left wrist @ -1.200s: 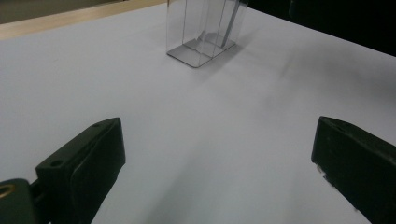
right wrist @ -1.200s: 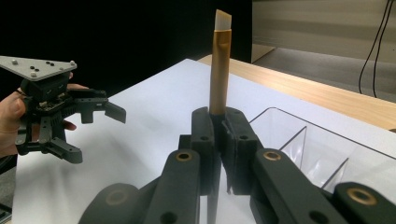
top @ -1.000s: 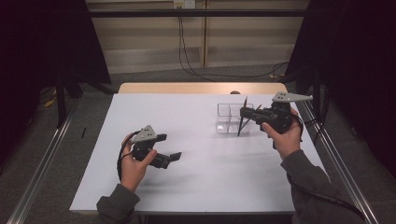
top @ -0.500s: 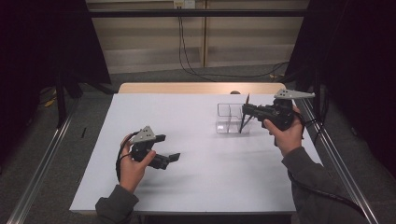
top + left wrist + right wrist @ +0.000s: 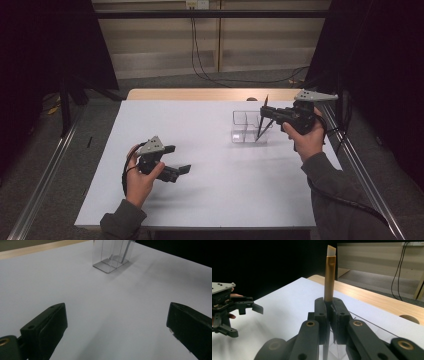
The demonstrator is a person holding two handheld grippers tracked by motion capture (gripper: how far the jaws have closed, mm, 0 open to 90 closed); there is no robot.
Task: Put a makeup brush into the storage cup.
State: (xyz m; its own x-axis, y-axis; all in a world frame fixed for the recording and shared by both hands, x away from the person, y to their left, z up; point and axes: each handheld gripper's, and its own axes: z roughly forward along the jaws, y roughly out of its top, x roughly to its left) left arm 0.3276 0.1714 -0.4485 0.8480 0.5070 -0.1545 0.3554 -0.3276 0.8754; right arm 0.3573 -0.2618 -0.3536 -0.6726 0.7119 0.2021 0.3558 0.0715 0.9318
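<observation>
My right gripper [image 5: 268,117] is shut on a slim gold stick [image 5: 265,106] with a slanted white tip [image 5: 331,250]. The stick stands nearly upright, and its lower end reaches down into a clear plastic box [image 5: 246,132] with compartments at the table's right. In the right gripper view my right gripper [image 5: 329,303] has both jaws pressed on the stick [image 5: 329,275]. My left gripper [image 5: 183,170] rests low over the white table at the left, open, with nothing between its jaws. In the left gripper view the box [image 5: 110,257] stands far ahead of my left gripper [image 5: 115,325].
The white table top [image 5: 215,165] runs out to a wooden strip [image 5: 200,94] along its far edge. Metal rails [image 5: 360,165] run down both sides of the table. Black cables [image 5: 200,55] hang by the back wall. My left gripper [image 5: 242,306] lies off to the left.
My right gripper has risen slightly with the stick over the clear box. The left hand has stayed where it was.
</observation>
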